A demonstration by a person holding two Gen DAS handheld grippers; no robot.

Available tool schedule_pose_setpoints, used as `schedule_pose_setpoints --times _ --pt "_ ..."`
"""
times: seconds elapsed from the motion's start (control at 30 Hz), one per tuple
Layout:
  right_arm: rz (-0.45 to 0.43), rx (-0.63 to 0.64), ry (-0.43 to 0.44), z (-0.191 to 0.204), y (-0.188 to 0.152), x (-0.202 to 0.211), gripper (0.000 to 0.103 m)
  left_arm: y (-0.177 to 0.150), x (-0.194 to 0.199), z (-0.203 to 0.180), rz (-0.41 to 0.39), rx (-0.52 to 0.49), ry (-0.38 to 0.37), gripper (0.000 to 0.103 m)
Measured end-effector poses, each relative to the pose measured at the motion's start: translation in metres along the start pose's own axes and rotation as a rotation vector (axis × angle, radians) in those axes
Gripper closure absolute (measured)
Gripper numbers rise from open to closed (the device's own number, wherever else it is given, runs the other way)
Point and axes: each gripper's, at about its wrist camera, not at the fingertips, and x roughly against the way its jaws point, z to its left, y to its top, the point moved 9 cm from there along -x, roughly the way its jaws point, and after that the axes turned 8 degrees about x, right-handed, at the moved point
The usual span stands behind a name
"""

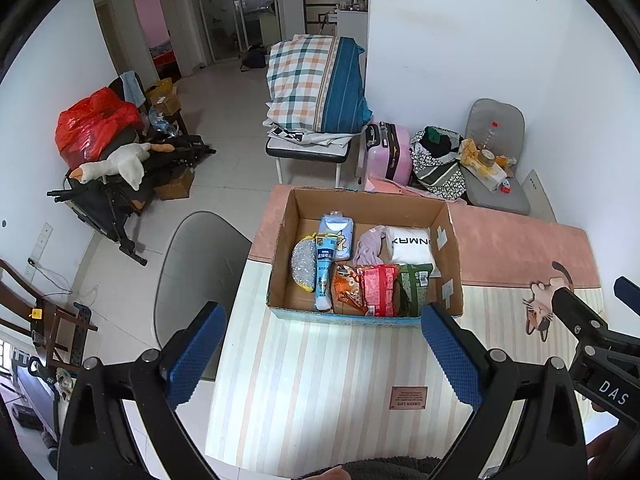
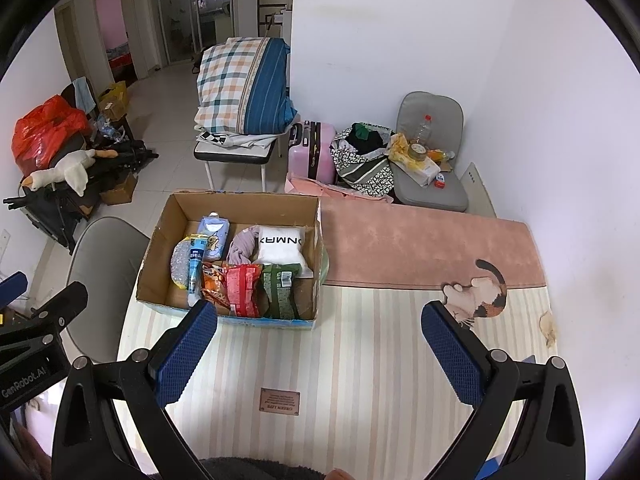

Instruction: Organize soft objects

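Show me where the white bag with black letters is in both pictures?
Left wrist view: the white bag lies in the far right part of the cardboard box, just right of centre in the picture.
Right wrist view: the same white bag lies in the box's far right part, left of centre in the picture.
Shared landmark: the purple cloth touches the bag's left side in both views.

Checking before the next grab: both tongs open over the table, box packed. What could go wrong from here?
1. Snack packets stand packed against the cardboard box front wall; the right tongs may pinch two at once.
2. The box sits near the table's left edge; a snagged wall could drag it off.
3. The left tongs sit close alongside; both reaching in may collide.
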Motion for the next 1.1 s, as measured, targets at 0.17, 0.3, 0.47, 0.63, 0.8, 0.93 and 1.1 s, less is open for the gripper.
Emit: schedule_pose_setpoints --times 0.17,0.3,0.47,0.63,0.8,0.93,1.1 --pt "0.002 -0.002 0.000 -0.0005 0.0006 -0.0010 0.000 -0.0003 -0.0002 -0.0008 0.004 0.002 -0.002 0.003" --pt "-0.002 0.002 -0.005 -0.0008 0.0020 -0.0010 0.000 -0.0001 -0.0003 -0.0004 0.005 0.002 -0.003 0.003" --pt "0.001 0.005 -0.007 -0.0010 0.0016 -0.0015 0.000 -0.0005 -0.0029 -0.0012 0.012 0.004 -0.005 0.003" --pt "0.005 0.017 -0.004 -0.0005 0.0027 -0.0019 0.000 -0.0009 -0.0063 -0.0017 0.018 0.007 -0.007 0.003" --pt "0.004 0.019 -0.002 0.0023 0.0032 -0.0024 0.000 -0.0010 -0.0082 -0.0005 0.017 0.011 -0.002 0.003" --pt "0.007 0.026 0.001 0.0052 0.0039 -0.0038 0.000 -0.0017 -0.0090 0.0000 0.020 0.013 -0.003 0.003" --pt "0.011 0.028 0.005 0.0067 0.0039 -0.0062 0.000 -0.0008 -0.0084 0.0002 0.020 0.013 -0.001 0.003"
